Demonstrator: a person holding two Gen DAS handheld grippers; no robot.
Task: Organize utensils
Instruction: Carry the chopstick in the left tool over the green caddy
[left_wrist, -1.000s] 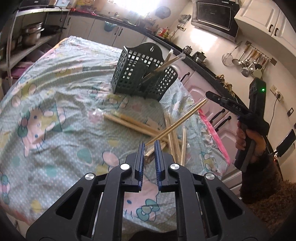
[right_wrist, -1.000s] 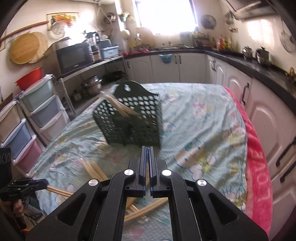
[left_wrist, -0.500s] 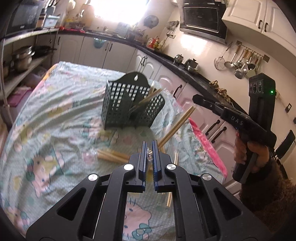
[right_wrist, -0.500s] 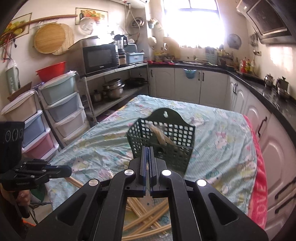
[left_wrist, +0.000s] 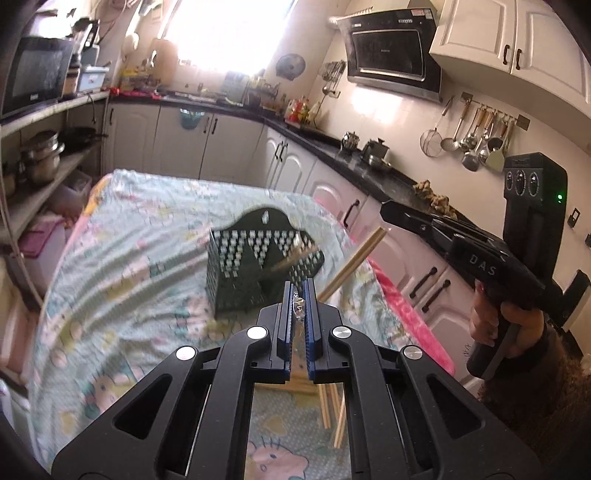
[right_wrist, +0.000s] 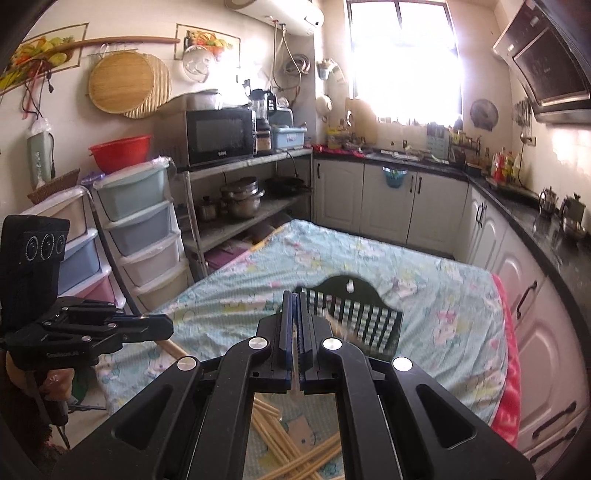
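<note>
1. The left gripper (left_wrist: 299, 295) is seen with jaws drawn together on a crinkled clear wrapper (left_wrist: 297, 304), with a pale stick end (right_wrist: 170, 346) showing below its tip in the right wrist view.
2. The right gripper (right_wrist: 294, 308) is clamped on a wooden chopstick (left_wrist: 351, 264), which slants toward 7 o'clock from its tip.
3. The green utensil basket (left_wrist: 258, 269) is found at 12 o'clock of both grippers, on the patterned tablecloth (left_wrist: 129, 240).
4. Loose chopsticks (right_wrist: 295, 454) are left lying at 6 o'clock, beneath the fingers.
</note>
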